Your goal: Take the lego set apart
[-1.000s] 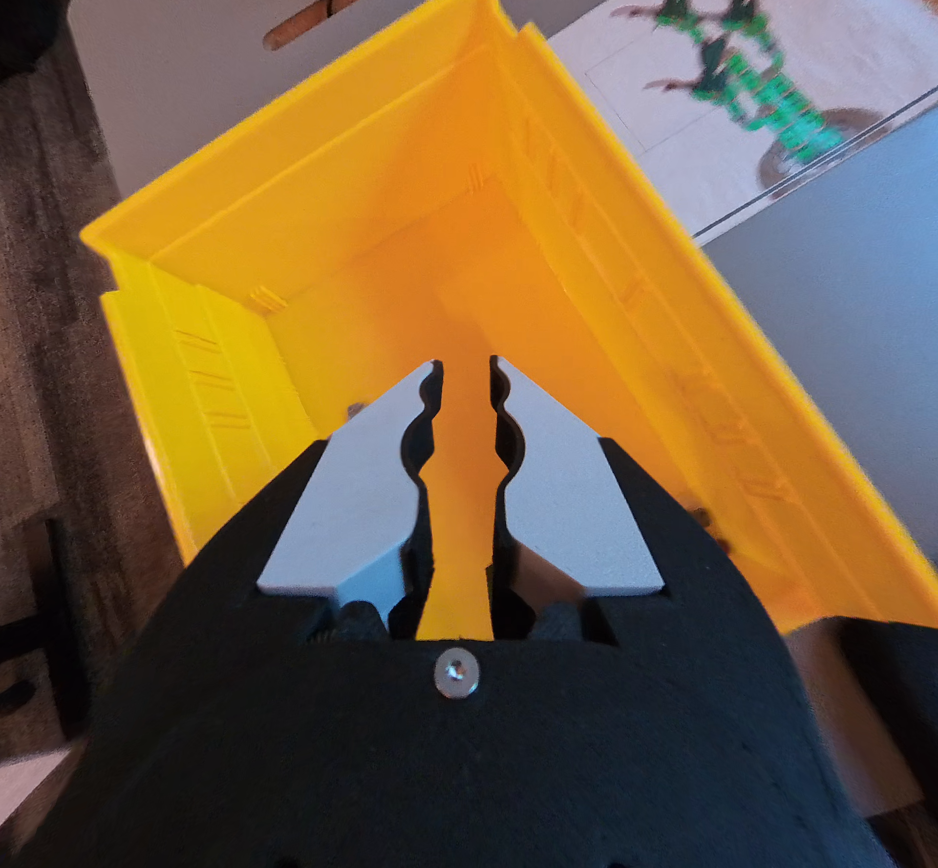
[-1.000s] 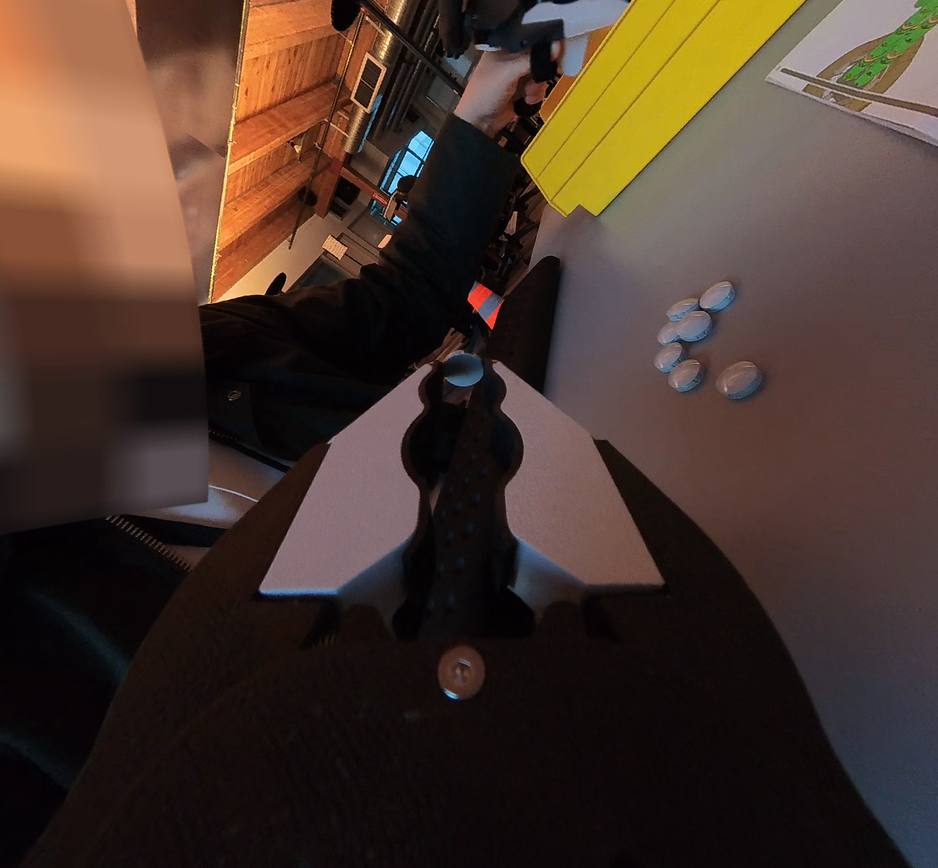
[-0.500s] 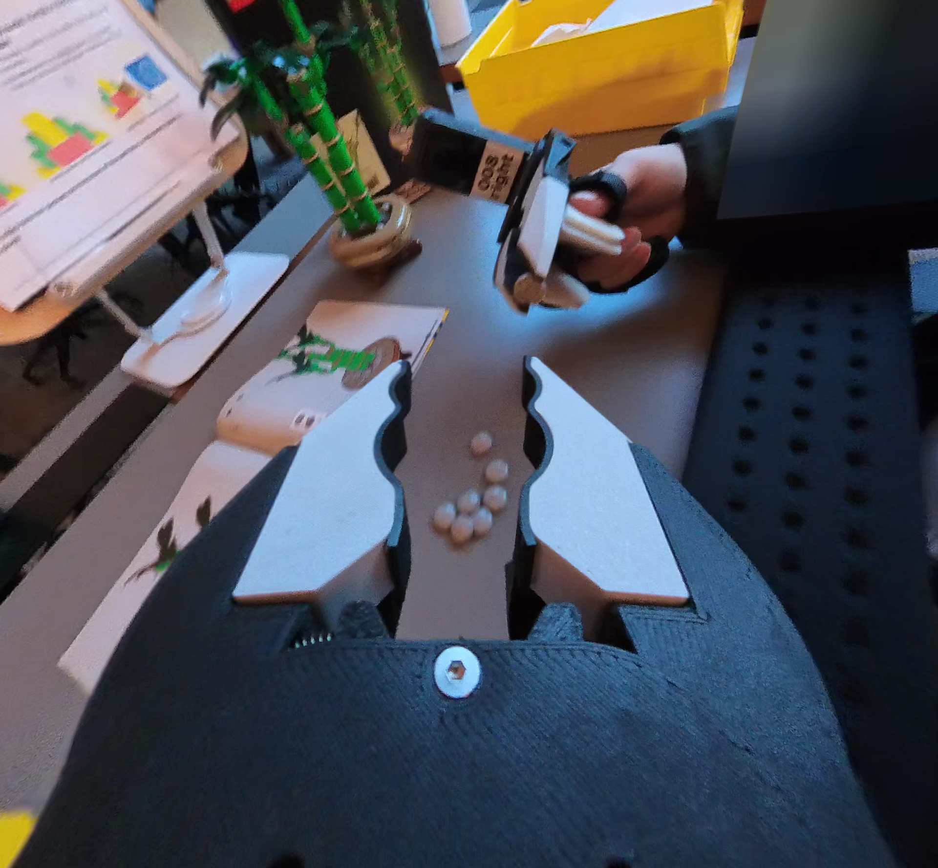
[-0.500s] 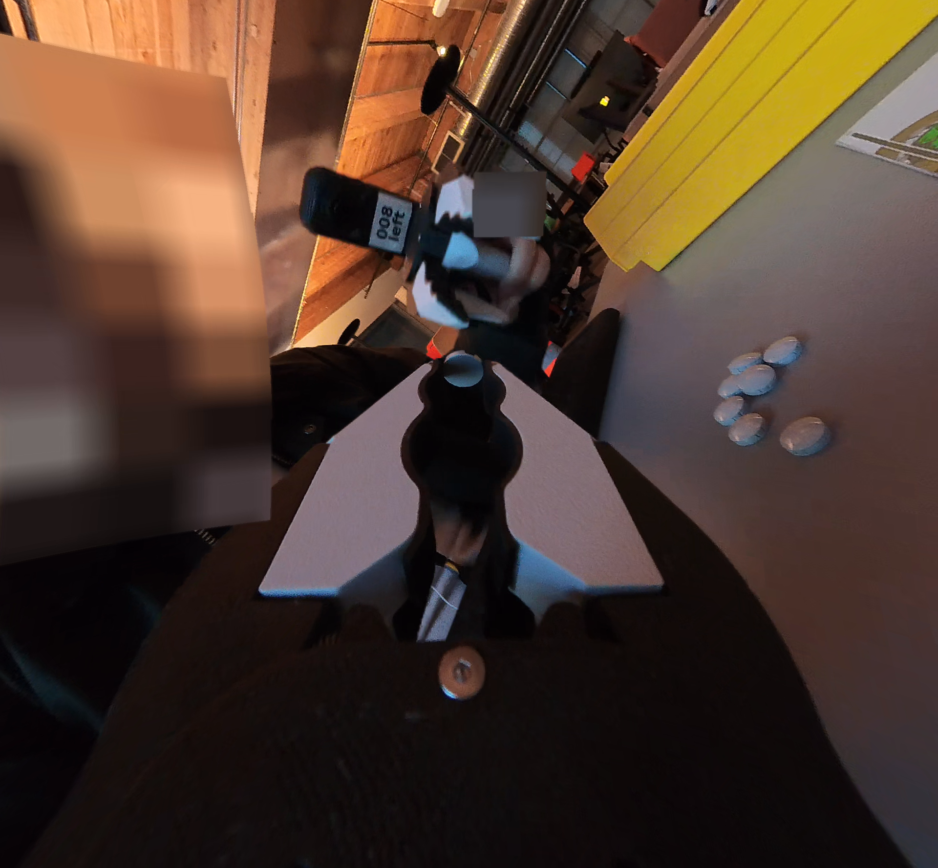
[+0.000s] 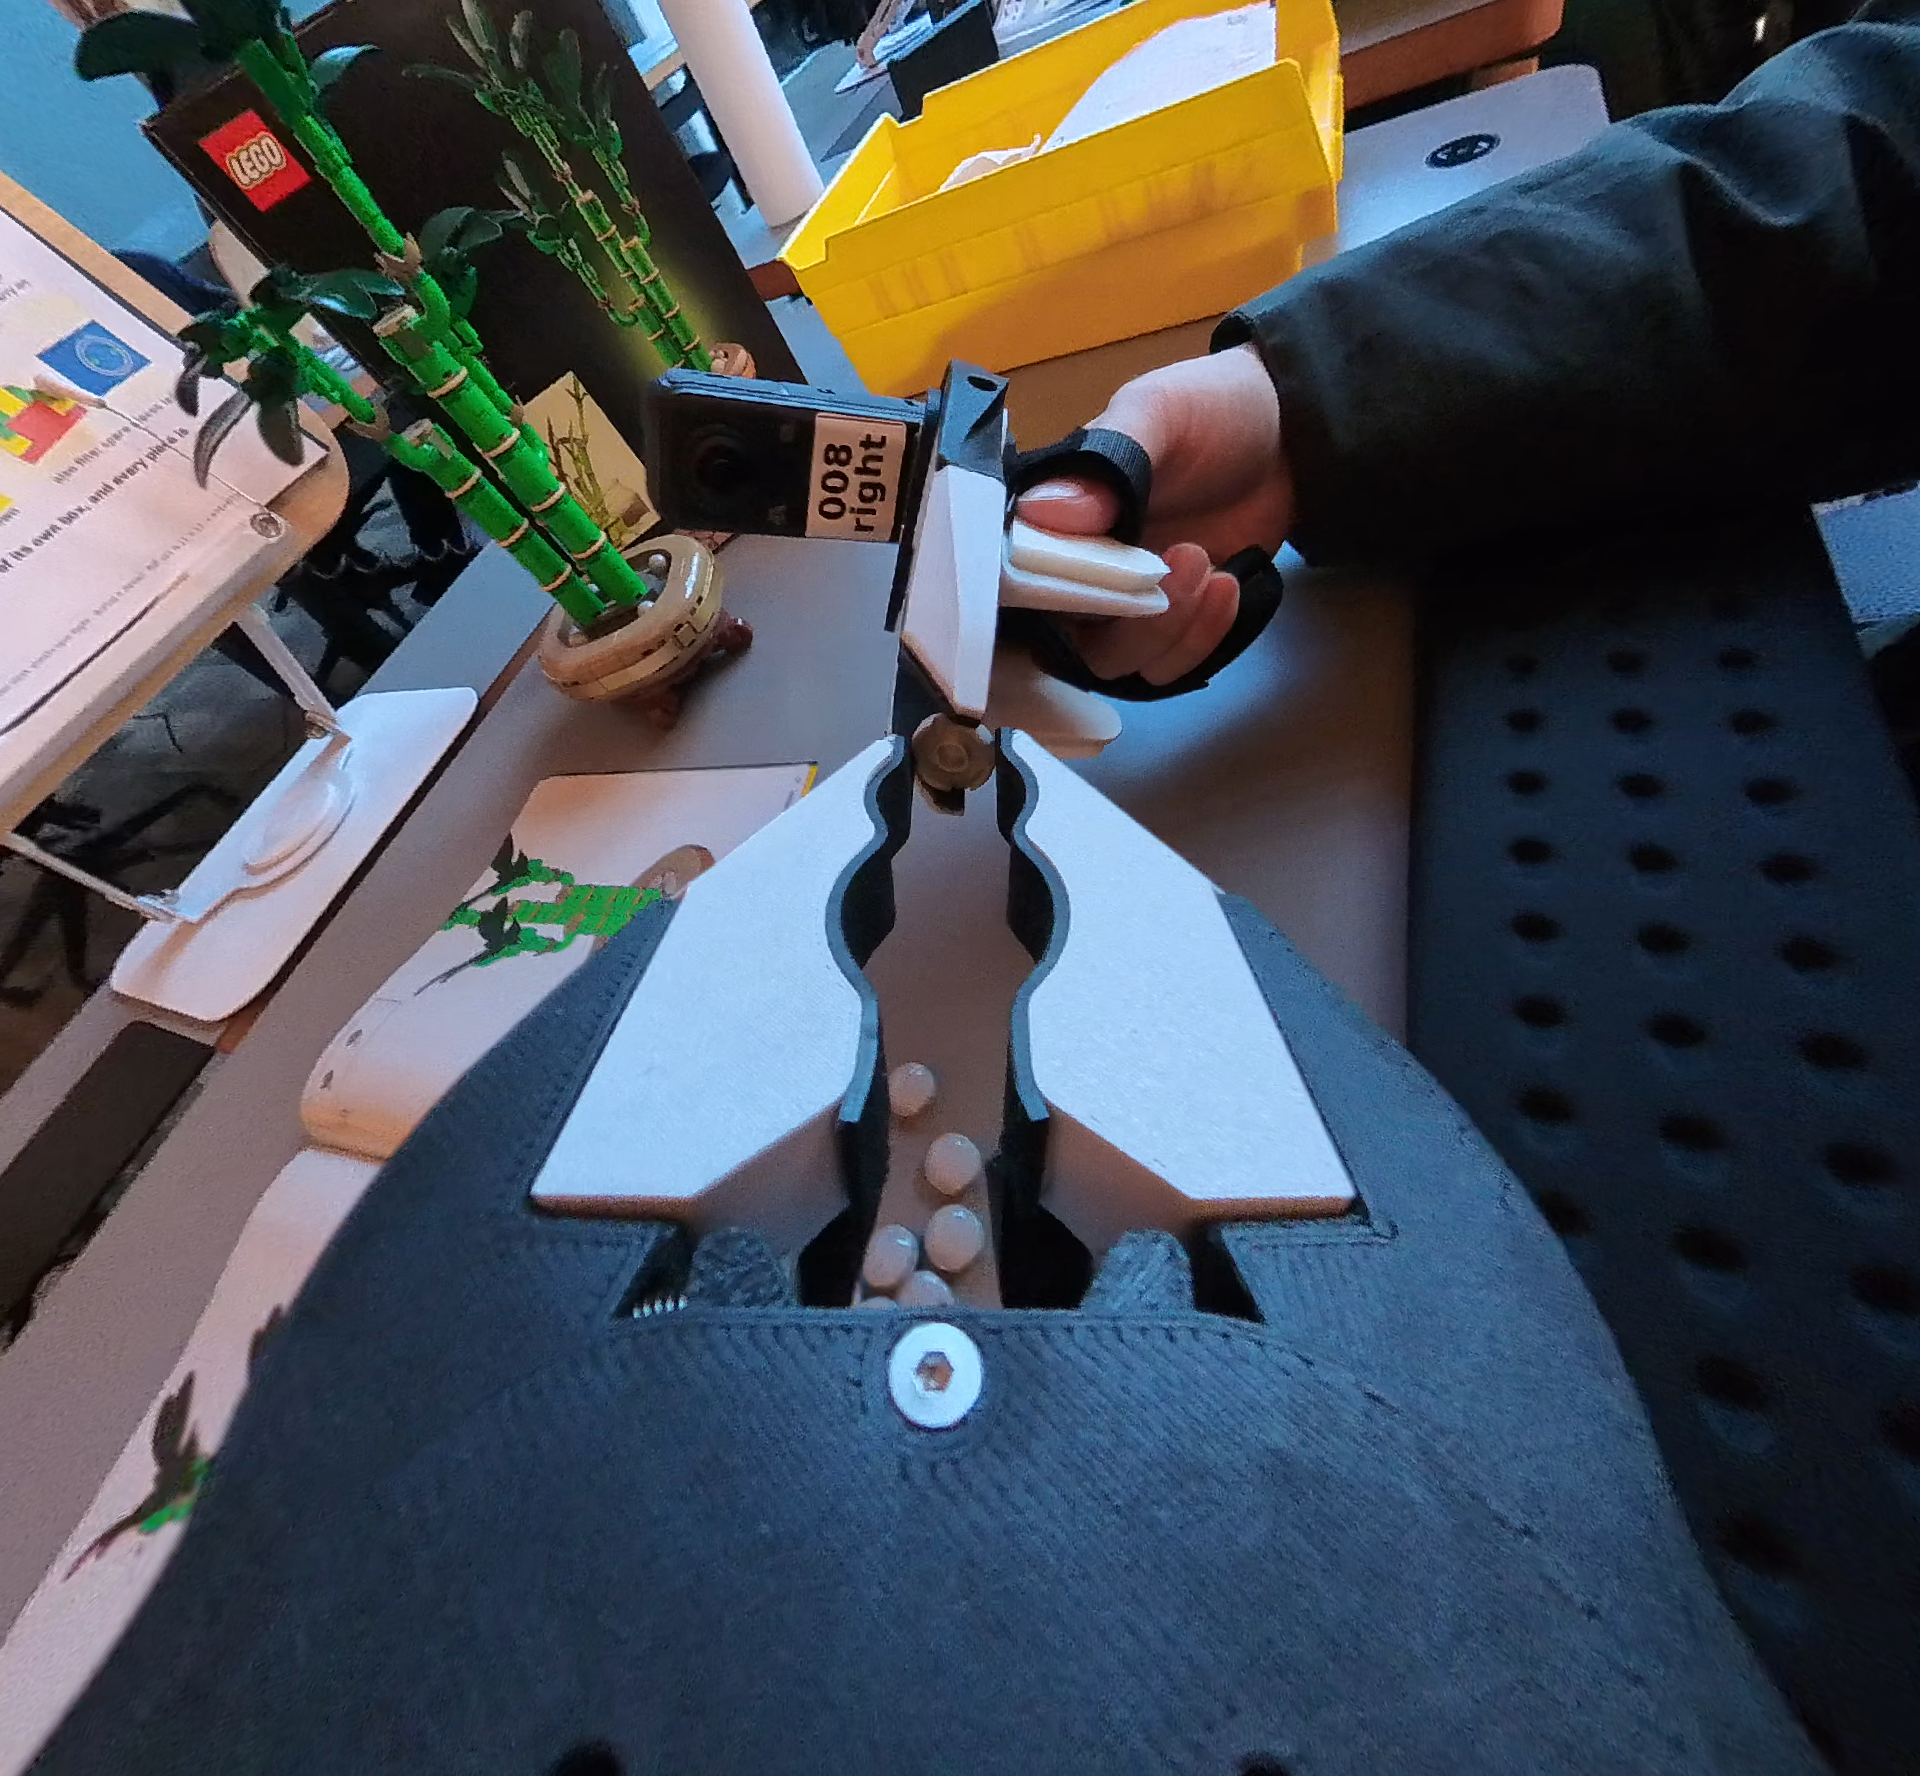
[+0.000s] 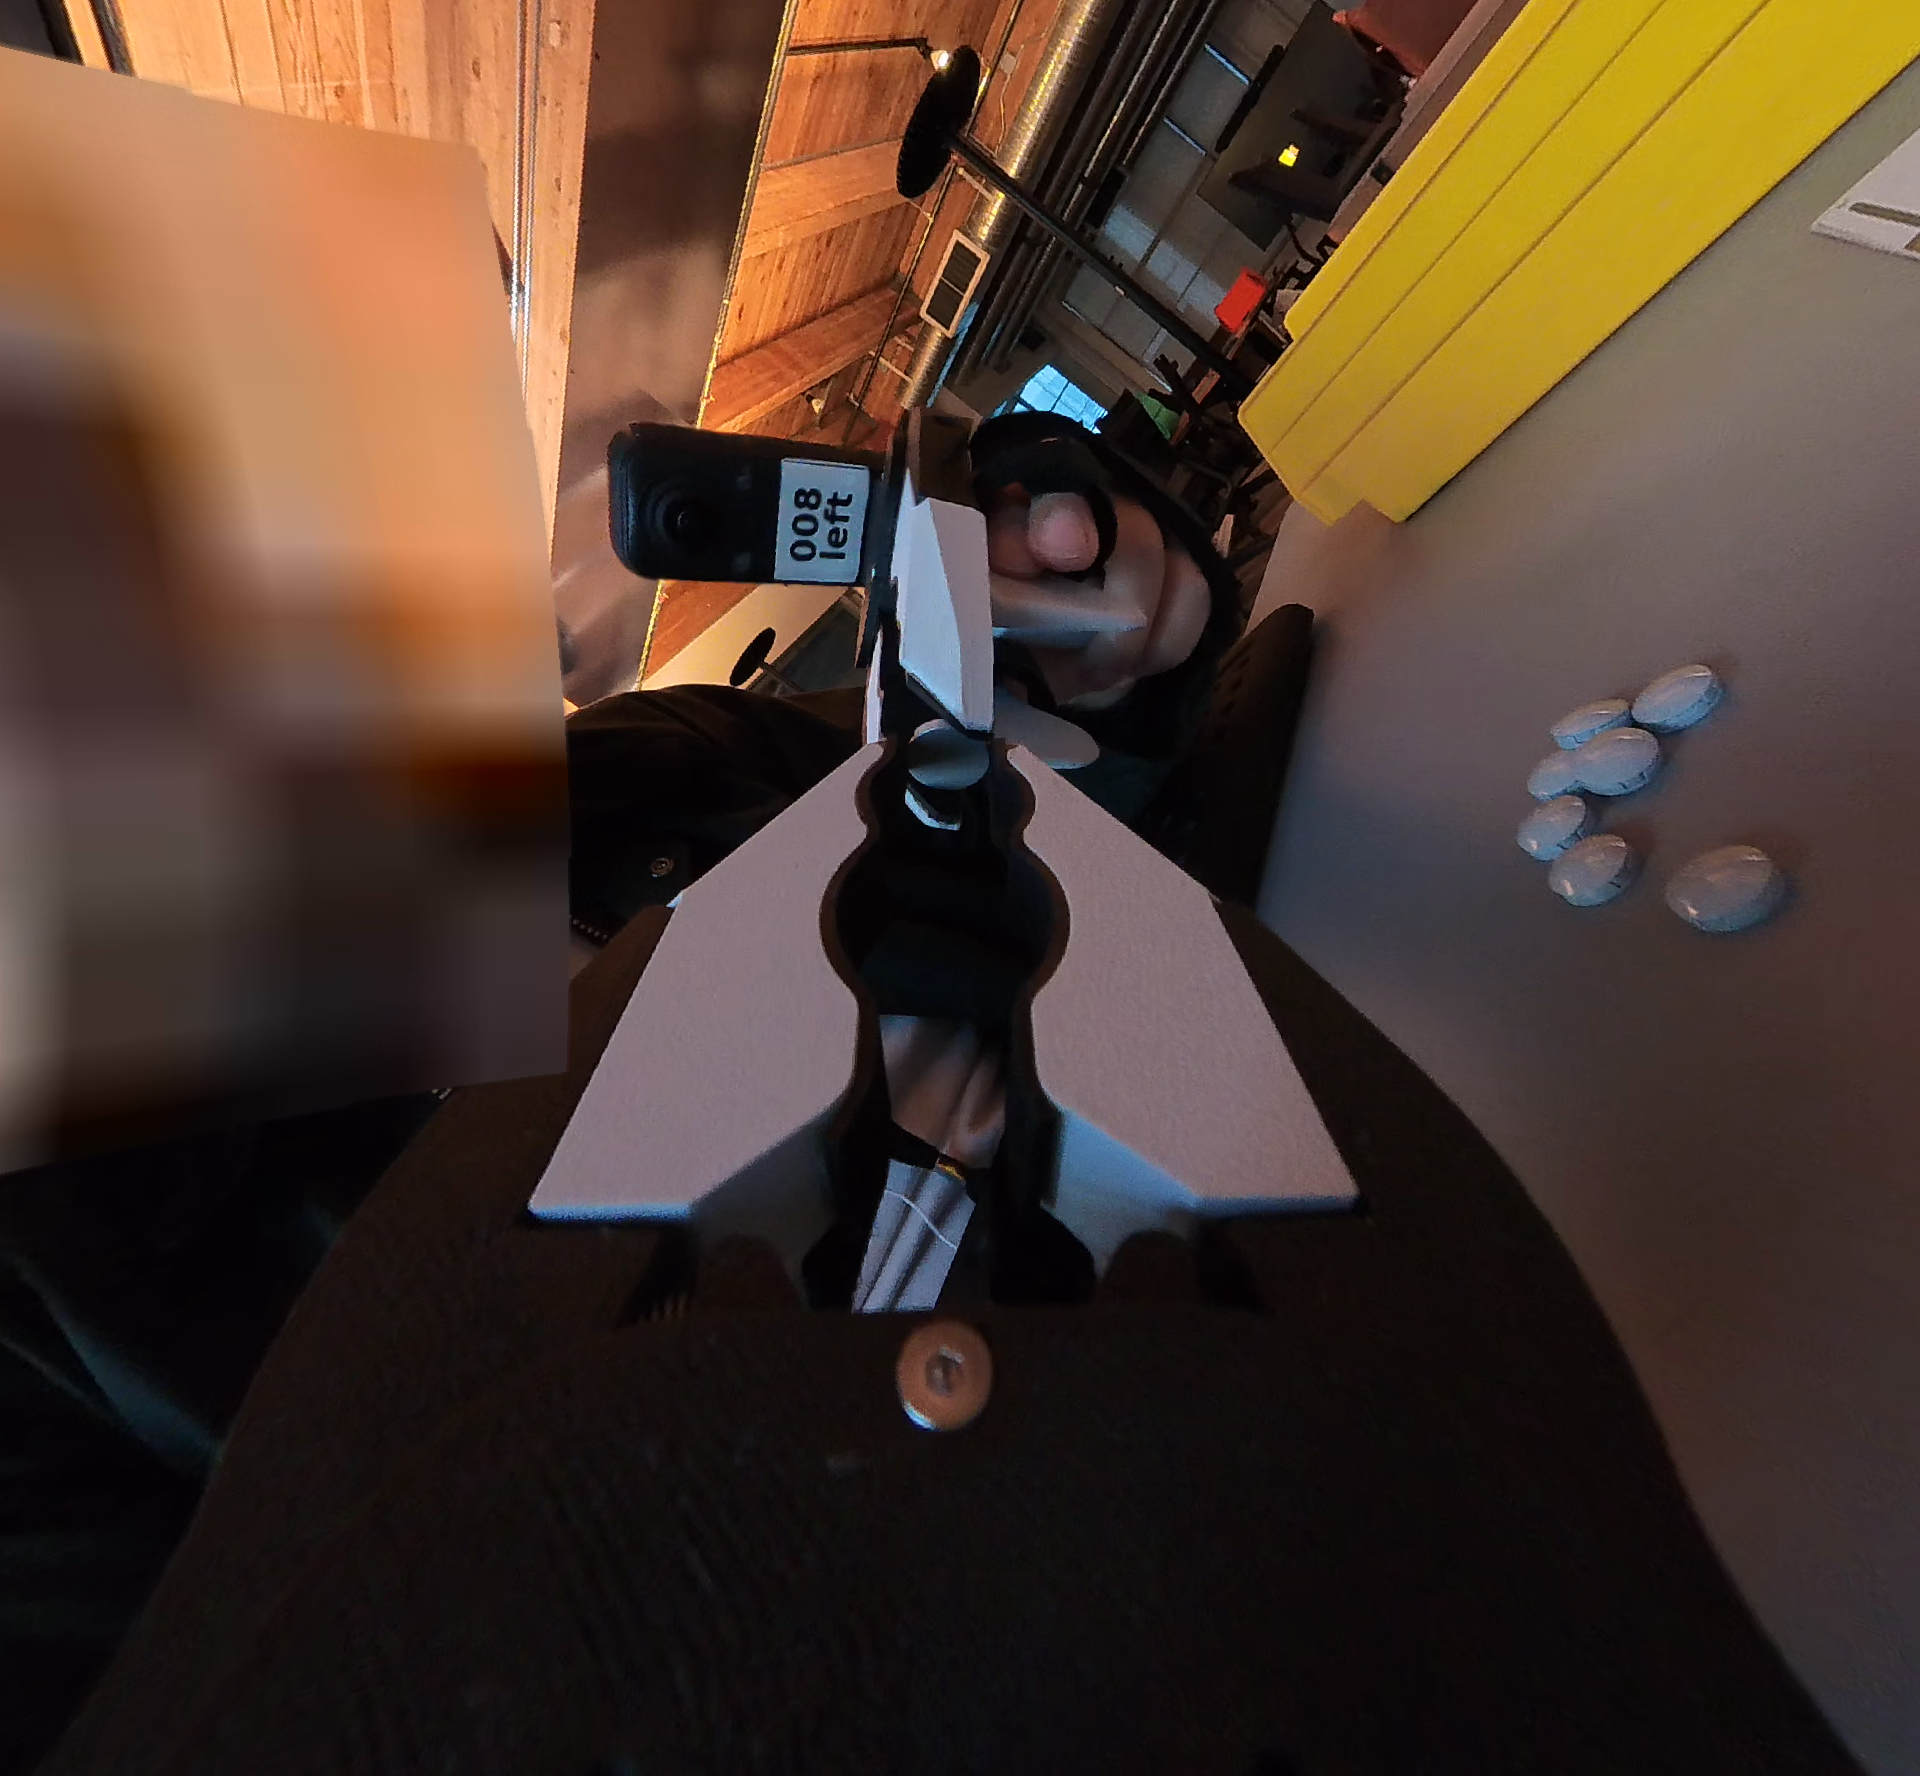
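A green lego bamboo plant point(image 5: 499, 479) stands in a tan round pot point(image 5: 634, 625) on the grey table point(image 5: 1247, 791). My right gripper point(image 6: 945, 750) is shut on a small round grey pebble piece point(image 6: 945, 758), held in the air above the table. My left gripper point(image 5: 948, 739) meets it tip to tip, and its fingers sit close on either side of the same piece point(image 5: 948, 762). A smaller pale part hangs on the piece's underside. Several loose pebble pieces point(image 5: 940, 1196) lie on the table below and also show in the right wrist view point(image 6: 1621, 791).
A yellow bin point(image 5: 1070, 240) stands at the back, also visible in the right wrist view point(image 6: 1558, 199). An instruction booklet point(image 5: 582, 895) lies left of my grippers. The dark lego box point(image 5: 468, 168), a white bottle point(image 5: 738, 105) and a sign stand point(image 5: 260, 843) stand behind. A black perforated chair point(image 5: 1662, 895) is on the right. My two grippers' fingertips are within a few centimetres of each other. From either gripper's tips it is about 30 centimeters to the tan round pot point(image 5: 634, 625). From either gripper's tips it is about 30 centimeters to the green lego bamboo plant point(image 5: 499, 479).
My left gripper swung from over the yellow bin to the table, opened wide, then narrowed around the round piece. My right gripper kept hold of the piece and the two came together.
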`<state>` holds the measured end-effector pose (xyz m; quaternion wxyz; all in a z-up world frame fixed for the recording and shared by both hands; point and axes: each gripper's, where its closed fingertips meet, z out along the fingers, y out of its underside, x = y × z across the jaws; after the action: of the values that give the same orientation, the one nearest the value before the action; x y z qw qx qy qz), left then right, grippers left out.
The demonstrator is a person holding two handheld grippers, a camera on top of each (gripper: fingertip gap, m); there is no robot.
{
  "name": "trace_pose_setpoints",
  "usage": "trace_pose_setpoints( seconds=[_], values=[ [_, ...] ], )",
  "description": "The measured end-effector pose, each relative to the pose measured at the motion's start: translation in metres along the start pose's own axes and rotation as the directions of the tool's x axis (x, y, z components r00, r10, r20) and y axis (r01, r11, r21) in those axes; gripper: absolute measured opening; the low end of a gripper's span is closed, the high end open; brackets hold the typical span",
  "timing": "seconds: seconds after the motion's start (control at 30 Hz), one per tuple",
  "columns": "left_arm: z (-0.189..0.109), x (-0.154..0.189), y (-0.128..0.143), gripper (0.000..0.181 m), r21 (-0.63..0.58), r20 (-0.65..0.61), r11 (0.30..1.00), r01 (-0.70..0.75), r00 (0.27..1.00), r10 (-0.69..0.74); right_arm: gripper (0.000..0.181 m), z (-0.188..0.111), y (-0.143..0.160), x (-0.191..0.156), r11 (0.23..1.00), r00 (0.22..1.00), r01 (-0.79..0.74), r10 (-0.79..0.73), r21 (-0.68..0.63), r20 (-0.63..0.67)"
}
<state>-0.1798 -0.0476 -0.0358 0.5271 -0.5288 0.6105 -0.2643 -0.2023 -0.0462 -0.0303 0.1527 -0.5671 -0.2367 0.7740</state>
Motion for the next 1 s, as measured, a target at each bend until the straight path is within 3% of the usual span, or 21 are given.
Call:
trace_pose_setpoints(
  seconds=[0.1,0.17,0.23,0.27,0.33,0.37,0.47,0.6,0.67,0.73,0.8,0.87,0.93,1.0],
  values=[
    [-0.019,-0.015,0.005,0.014,-0.034,0.081,0.999,0.018,0.997,-0.015,0.025,0.000,-0.001,0.002,1.000,1.000,0.000,0.001,0.014,-0.008],
    [-0.057,-0.050,0.018,0.014,-0.140,0.244,0.990,-0.031,0.968,0.064,0.026,-0.003,-0.004,0.005,0.999,0.999,0.012,-0.011,0.030,-0.036],
    [-0.117,-0.095,0.039,0.014,-0.300,0.380,0.954,-0.014,0.915,0.133,0.026,-0.003,-0.003,0.012,0.999,0.996,0.031,-0.030,0.013,-0.085],
    [-0.152,-0.117,0.056,0.014,-0.383,0.424,0.922,0.049,0.897,0.128,0.025,-0.003,-0.001,0.013,0.999,0.995,0.032,-0.031,0.004,-0.091],
    [-0.224,-0.162,0.091,0.014,-0.433,0.536,0.871,0.233,0.843,0.041,0.025,0.001,0.001,0.011,1.000,0.997,0.022,-0.023,-0.009,-0.076],
    [-0.251,-0.172,0.115,0.014,-0.443,0.550,0.821,0.361,0.832,-0.069,0.024,0.003,0.002,0.009,1.000,0.998,0.021,-0.022,-0.015,-0.067],
    [-0.314,-0.182,0.195,0.014,-0.528,0.612,0.563,0.635,0.745,-0.265,0.024,0.005,0.005,0.010,0.999,0.997,0.031,-0.033,-0.030,-0.076],
    [-0.335,-0.179,0.254,0.014,-0.608,0.626,0.441,0.660,0.741,-0.244,0.023,0.000,0.000,0.009,1.000,0.997,0.027,-0.026,0.004,-0.072],
    [-0.337,-0.179,0.270,0.017,-0.606,0.645,0.400,0.688,0.719,-0.259,0.022,-0.003,-0.003,0.011,1.000,0.997,0.021,-0.020,0.019,-0.076],
    [-0.338,-0.183,0.281,0.031,-0.599,0.664,0.382,0.704,0.703,-0.255,0.022,-0.005,-0.004,0.012,1.000,0.997,0.015,-0.013,0.026,-0.078],
    [-0.340,-0.192,0.283,0.050,-0.566,0.694,0.392,0.725,0.676,-0.249,0.022,-0.006,-0.004,0.013,0.999,0.997,0.011,-0.009,0.033,-0.077],
    [-0.341,-0.198,0.280,0.057,-0.528,0.713,0.407,0.745,0.650,-0.264,0.021,-0.006,-0.004,0.013,1.000,0.997,0.012,-0.009,0.028,-0.078],
    [-0.344,-0.205,0.269,0.056,-0.490,0.735,0.443,0.751,0.629,-0.252,0.021,-0.005,-0.004,0.013,1.000,0.997,0.013,-0.010,0.027,-0.081],
    [-0.335,-0.211,0.237,0.048,-0.414,0.740,0.537,0.735,0.615,-0.272,0.020,-0.006,-0.005,0.014,0.999,0.996,0.023,-0.020,0.033,-0.086]
  ],
)
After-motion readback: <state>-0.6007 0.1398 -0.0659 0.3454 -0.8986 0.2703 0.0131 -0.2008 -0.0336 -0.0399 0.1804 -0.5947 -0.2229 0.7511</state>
